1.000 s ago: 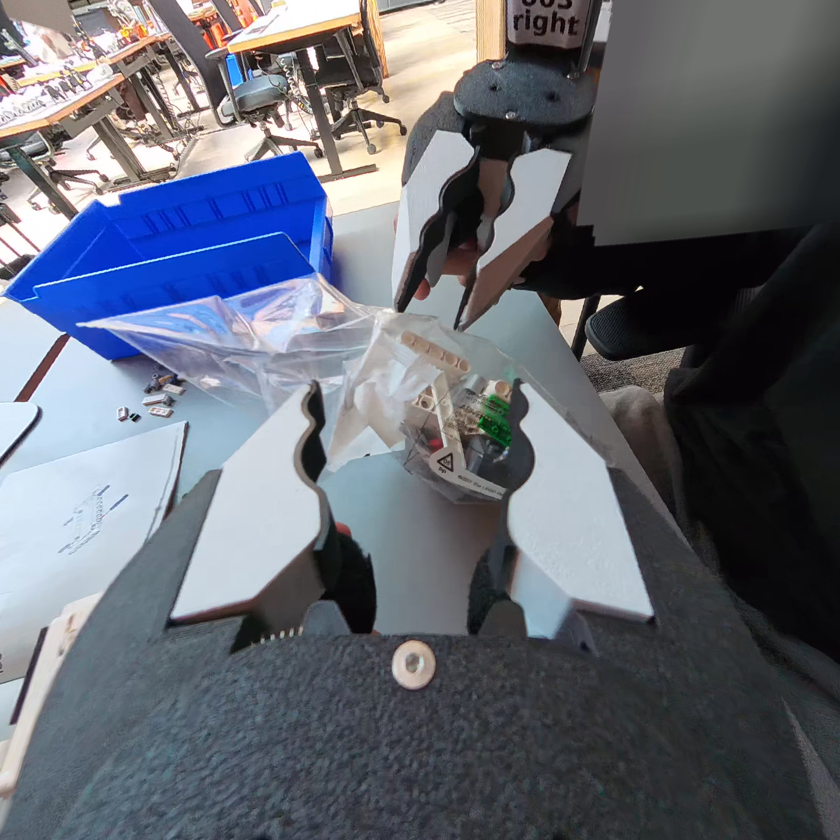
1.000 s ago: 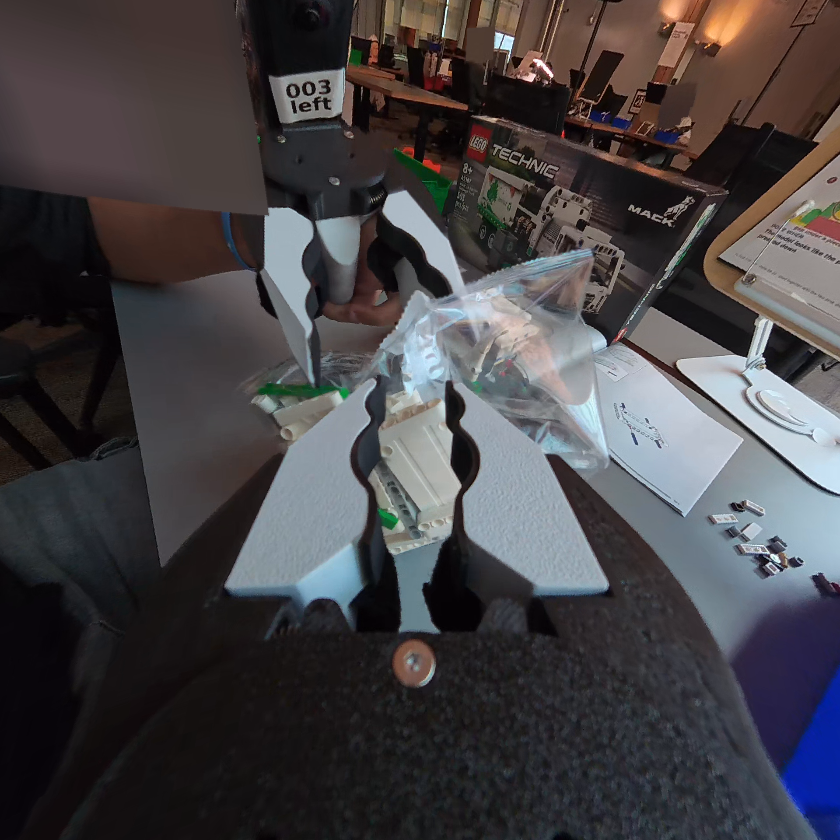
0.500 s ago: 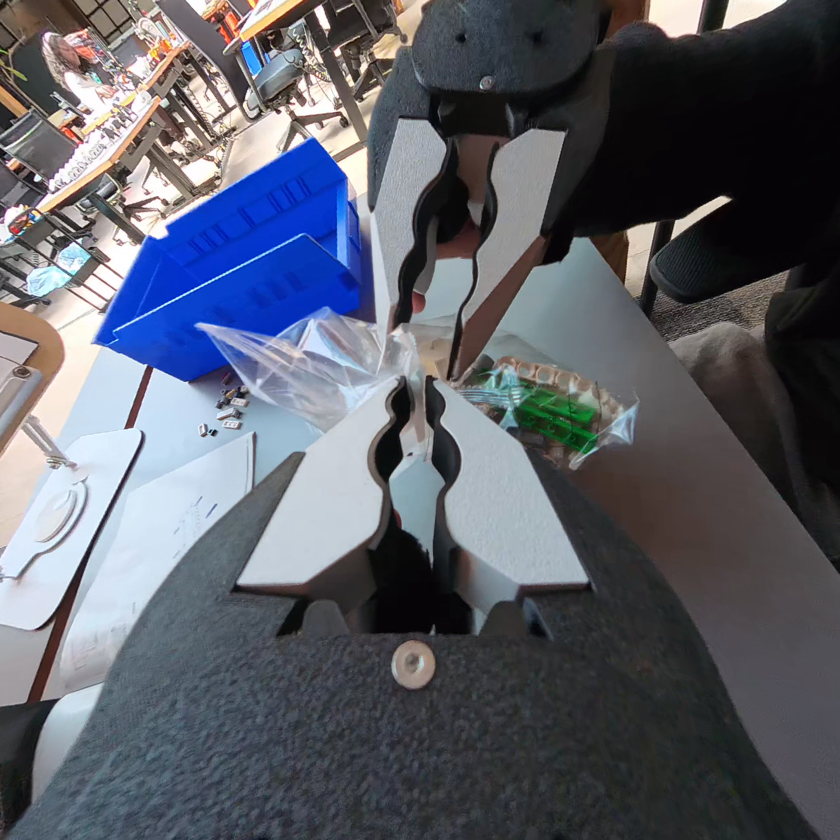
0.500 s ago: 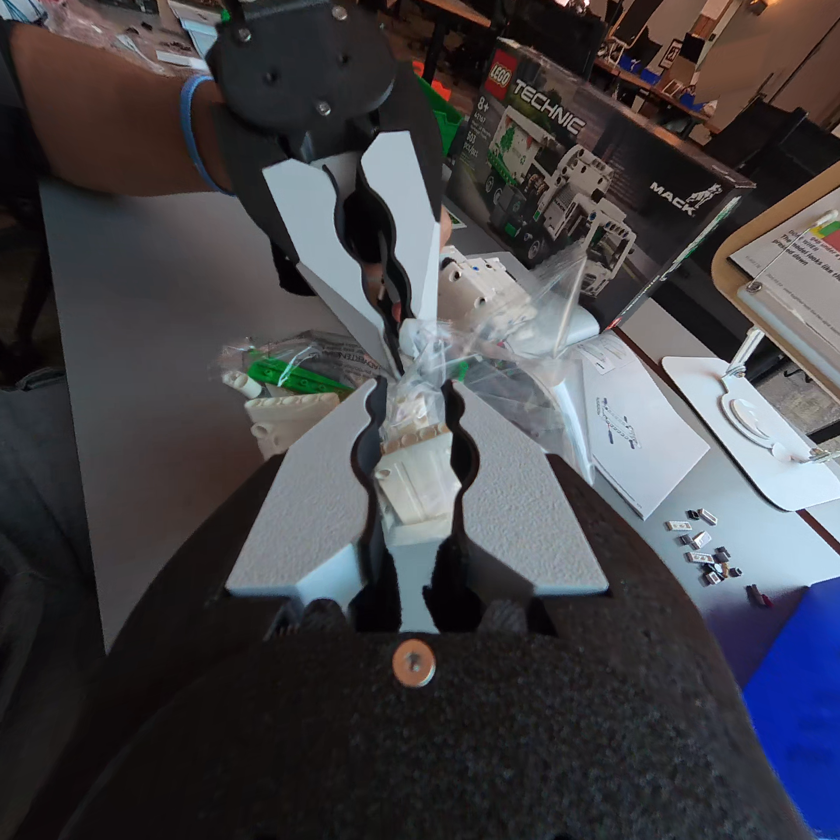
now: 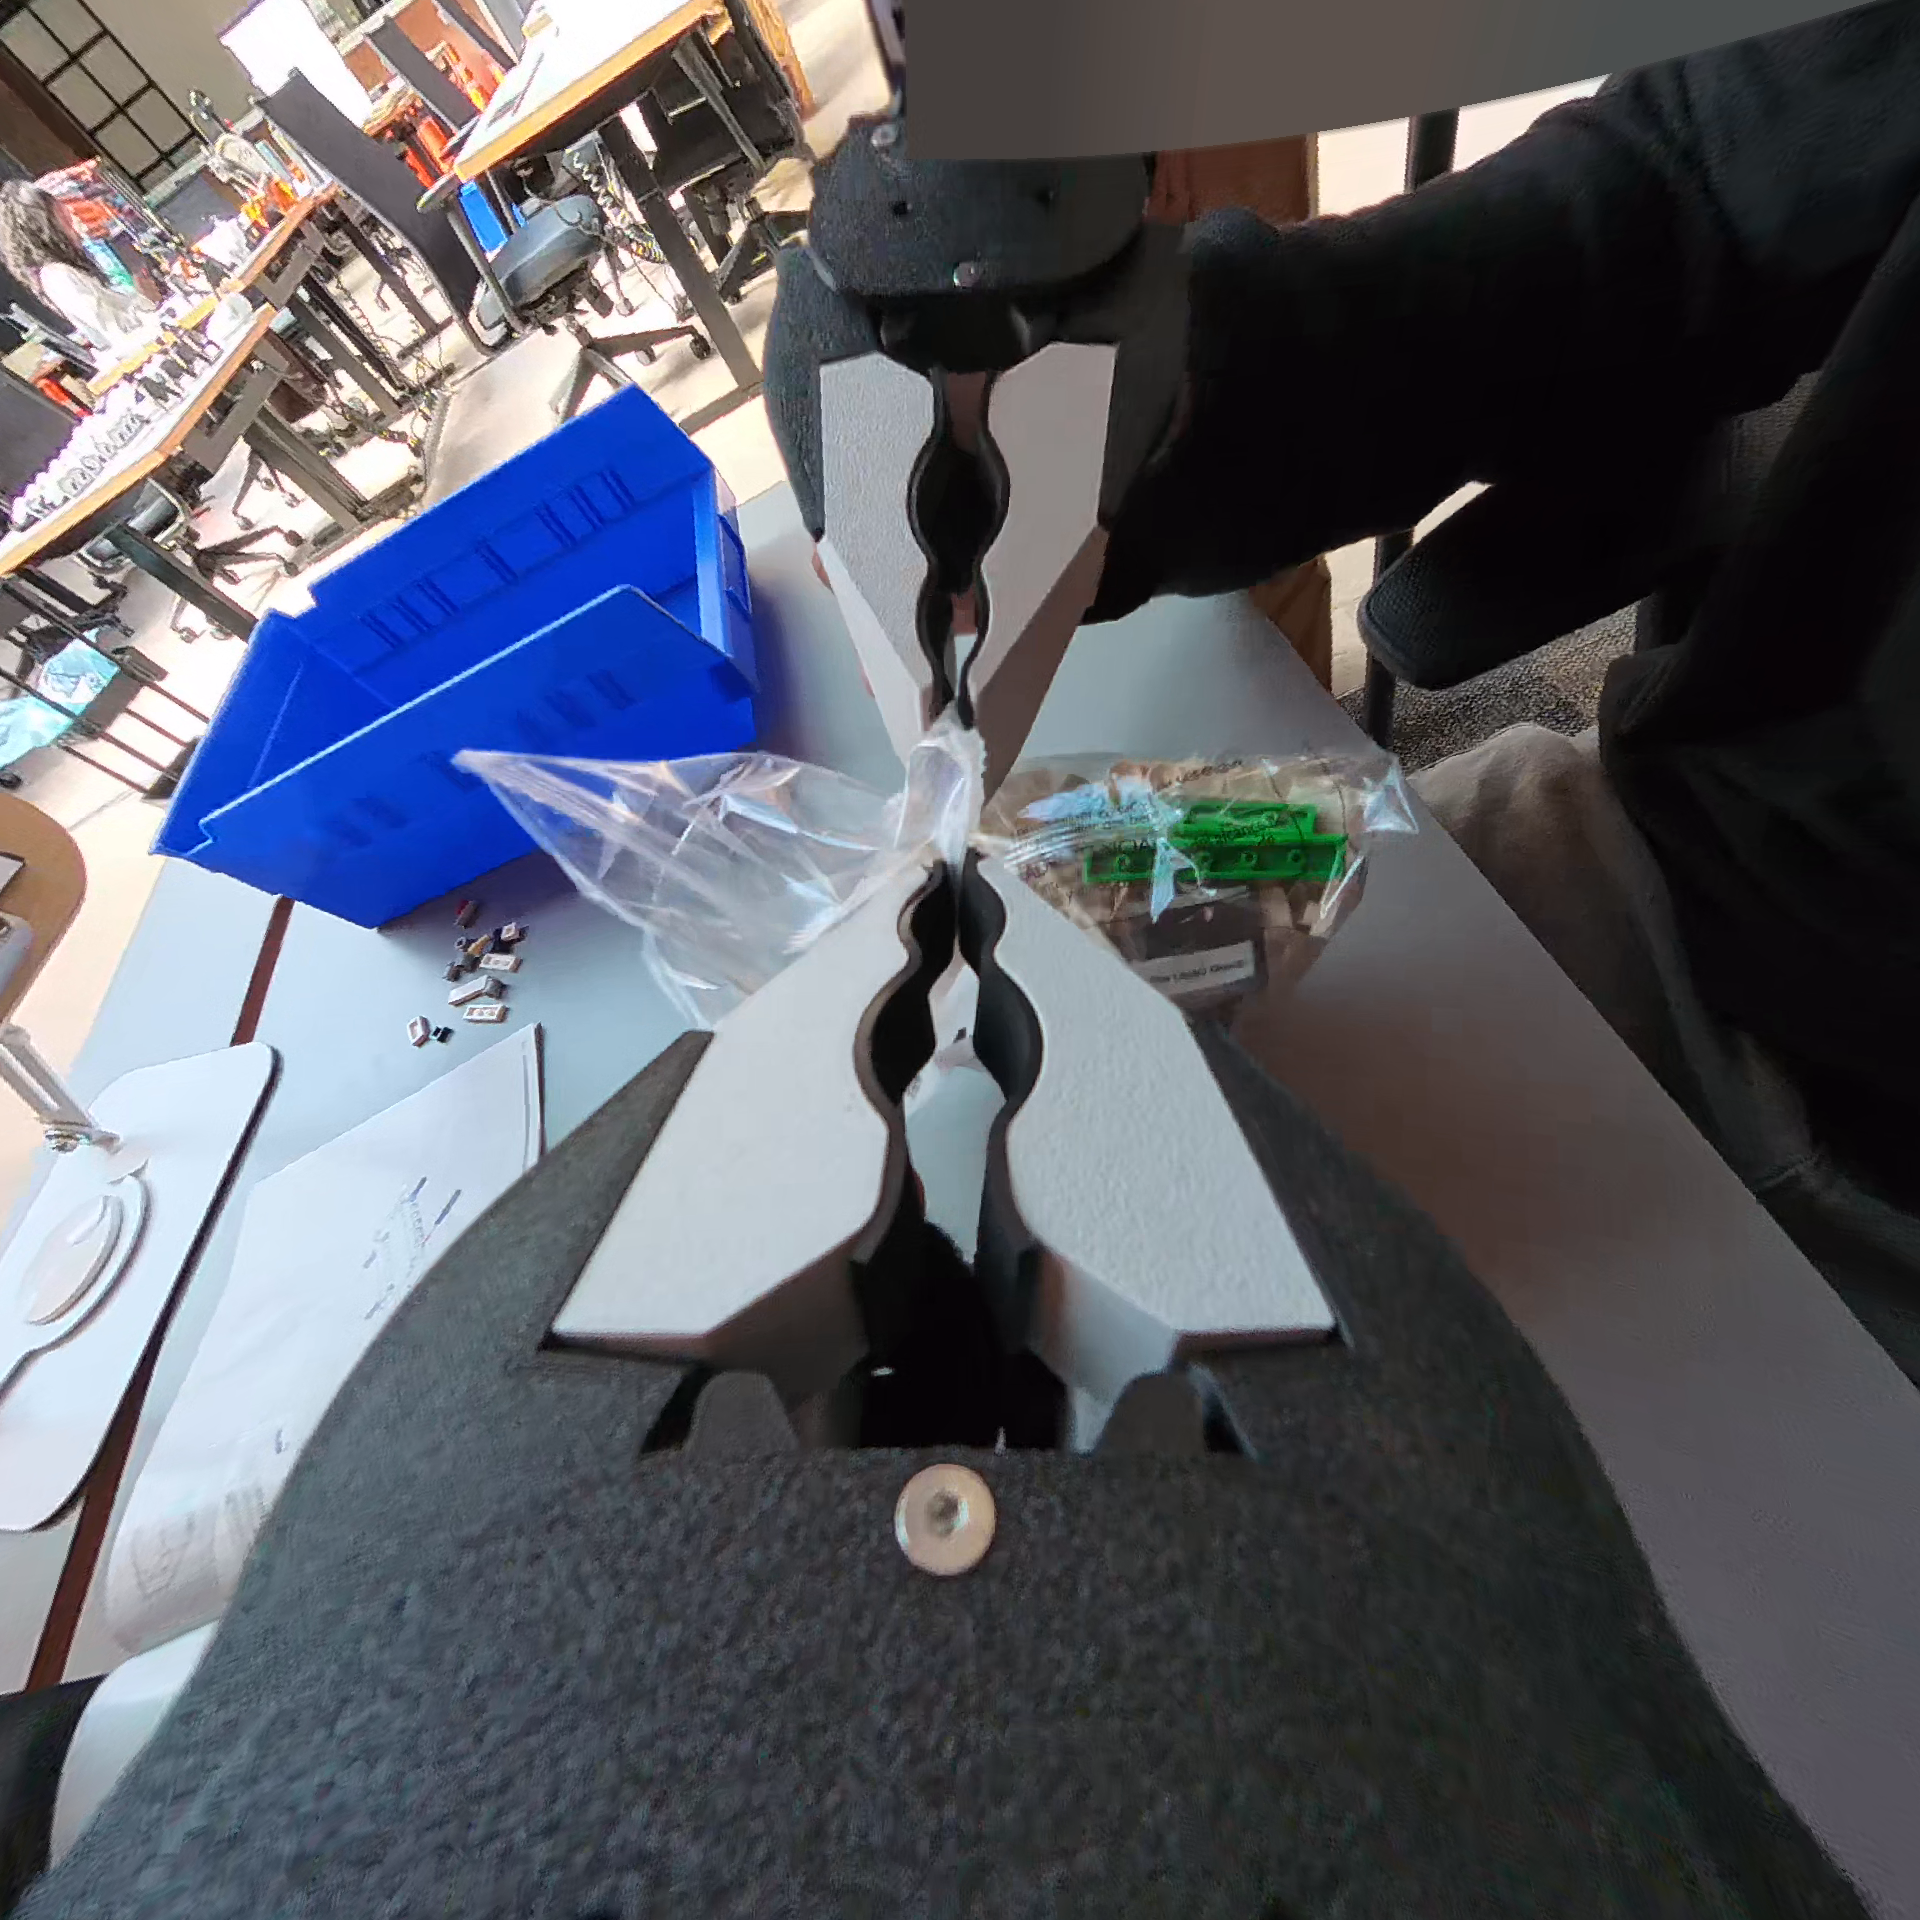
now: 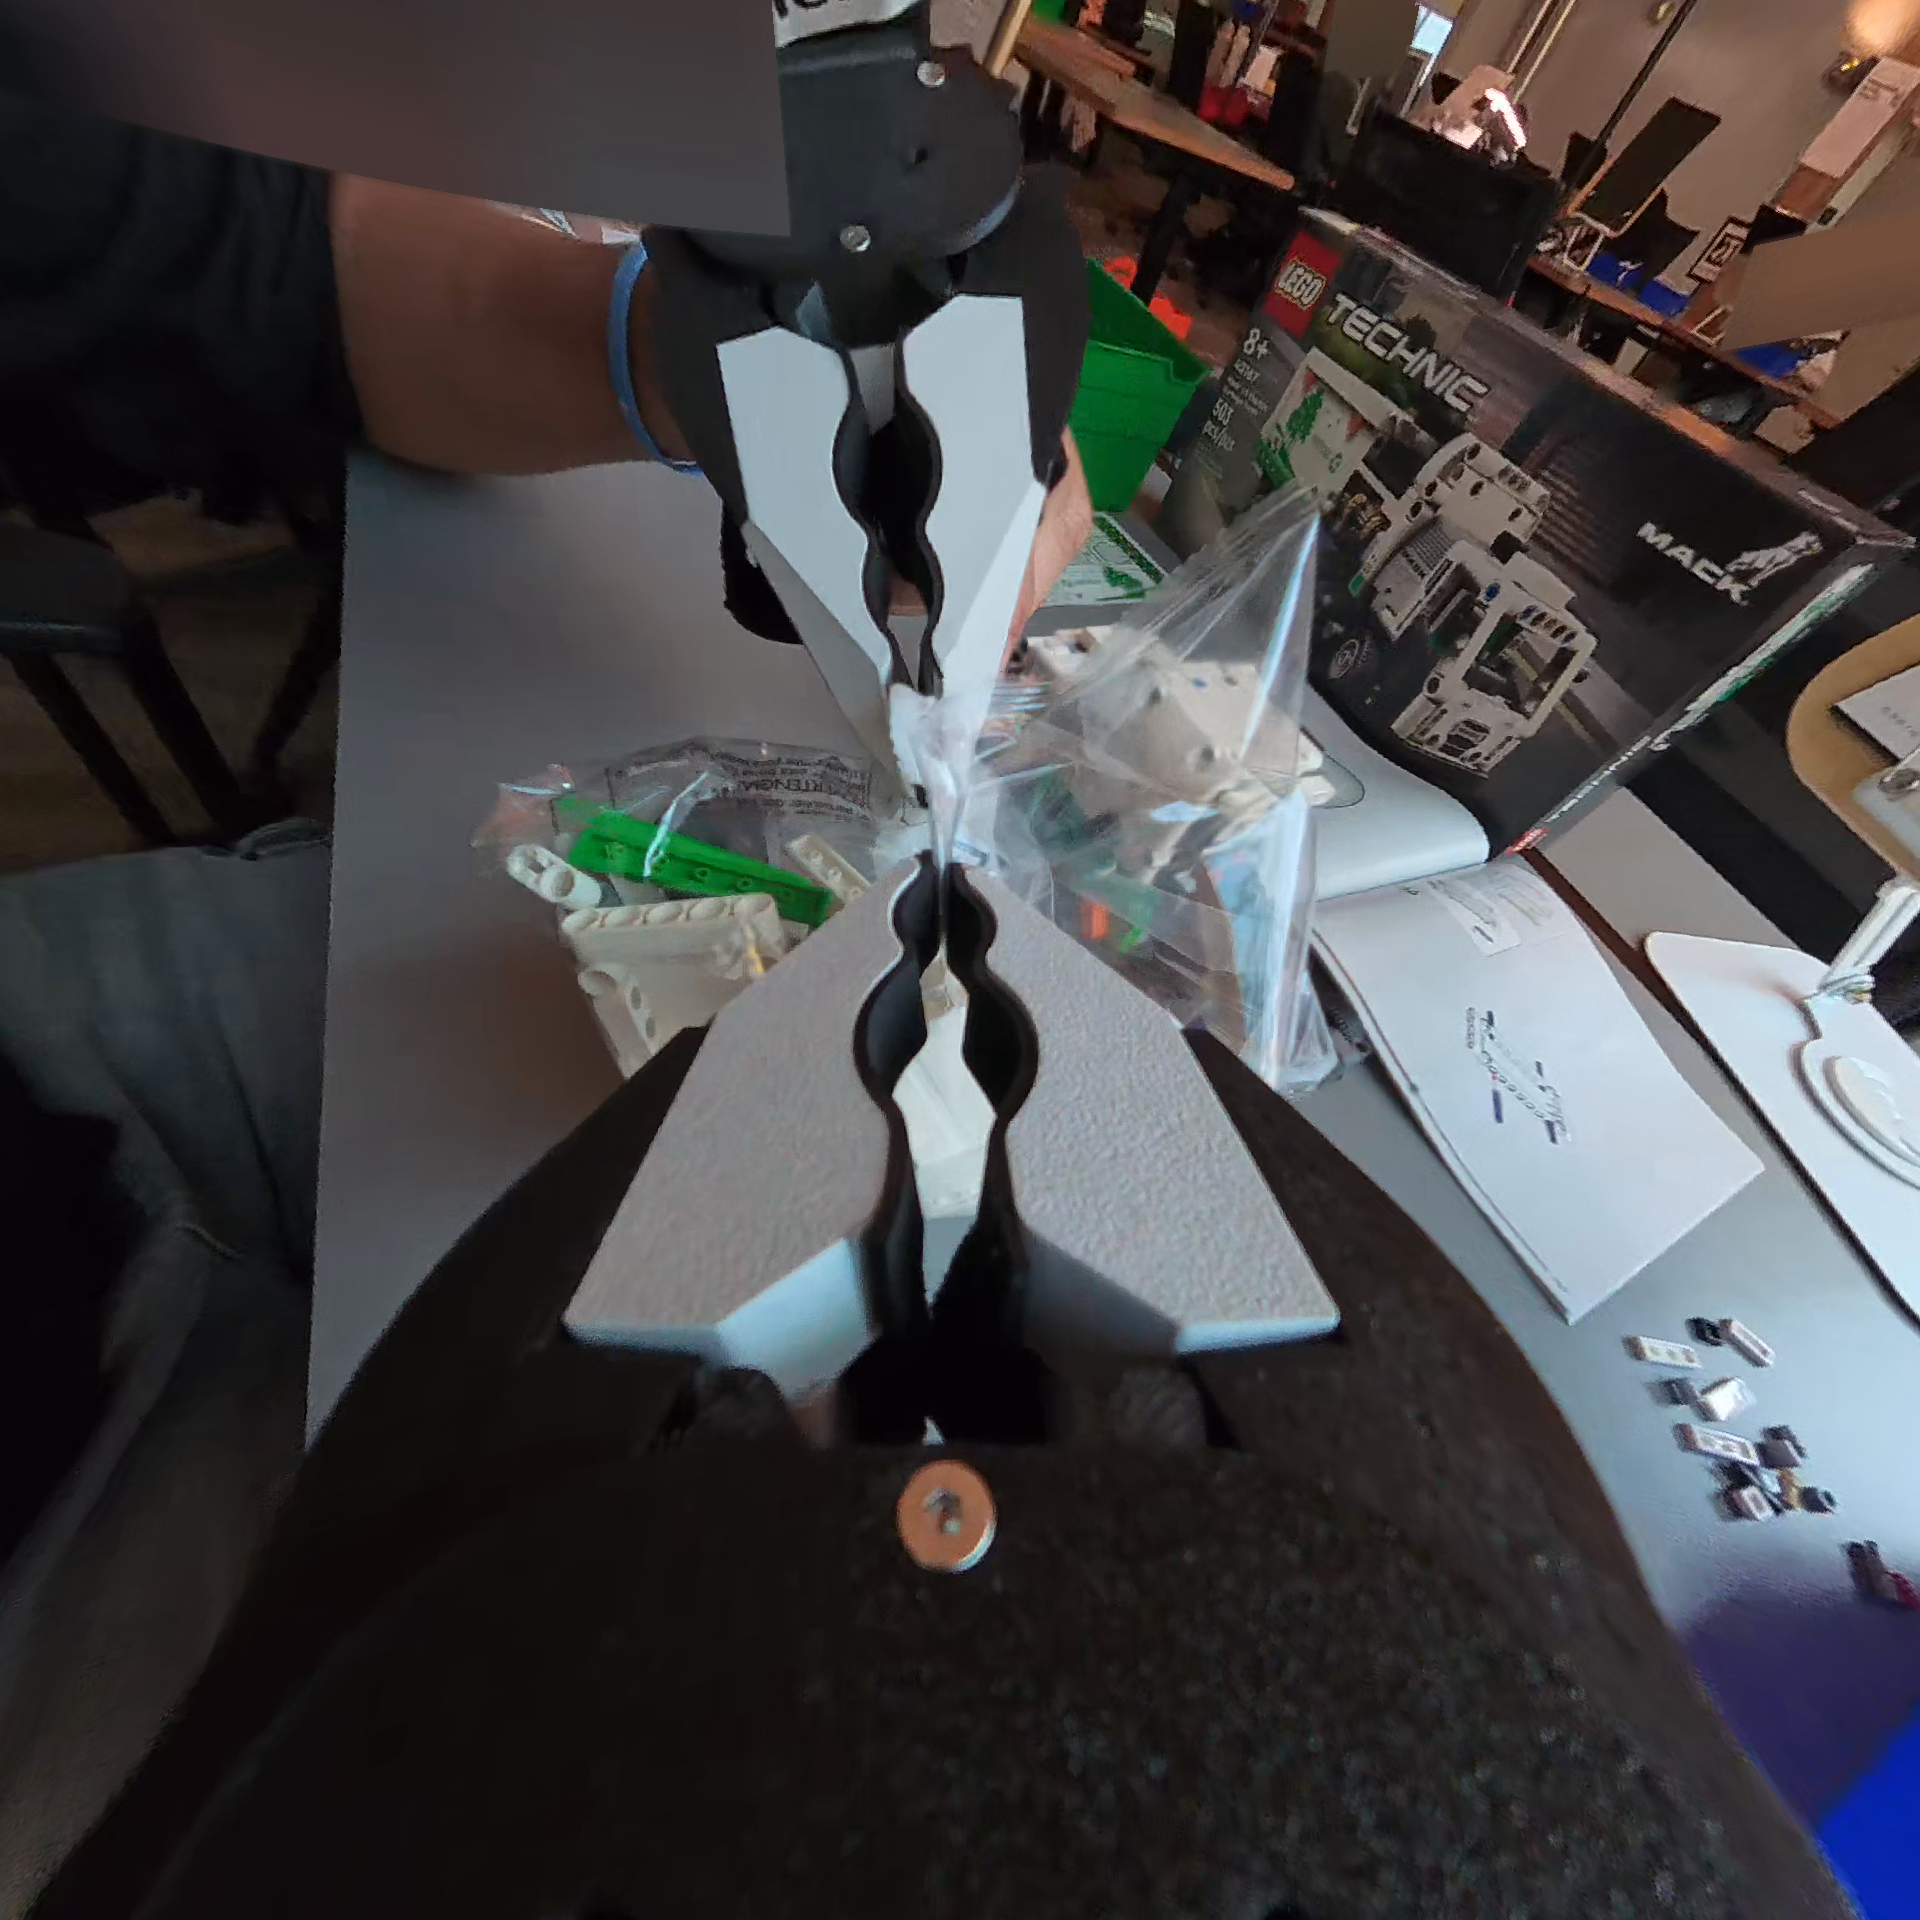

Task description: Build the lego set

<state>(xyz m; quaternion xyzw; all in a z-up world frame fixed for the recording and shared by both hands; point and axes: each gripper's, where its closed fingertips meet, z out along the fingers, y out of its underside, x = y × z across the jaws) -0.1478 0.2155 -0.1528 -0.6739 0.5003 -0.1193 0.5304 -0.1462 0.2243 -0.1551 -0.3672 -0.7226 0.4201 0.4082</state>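
A large clear plastic bag (image 5: 727, 862) of white lego parts stands on the grey table (image 5: 1455, 1195). My left gripper (image 5: 951, 878) is shut on a bunched edge of the bag. My right gripper (image 5: 961, 717) faces it tip to tip and is shut on the same bunch just above. In the right wrist view the right gripper (image 6: 940, 878) and left gripper (image 6: 914, 686) pinch the bag (image 6: 1143, 748) between them. A smaller sealed bag (image 5: 1205, 862) with green and white parts lies on the table beside it, and also shows in the right wrist view (image 6: 675, 862).
A blue bin (image 5: 468, 707) stands behind the bag. Several tiny loose parts (image 5: 478, 966) lie near it. An instruction booklet (image 6: 1538, 1101), a white stand base (image 6: 1818, 1039), the lego box (image 6: 1558, 520) and a green bin (image 6: 1122, 395) crowd that side of the table. The tips of both grippers are at nearly the same place.
My left gripper went from open to shut on the bag's edge. My right gripper closed fully on the bag too. Both tips have come together and the view has tilted.
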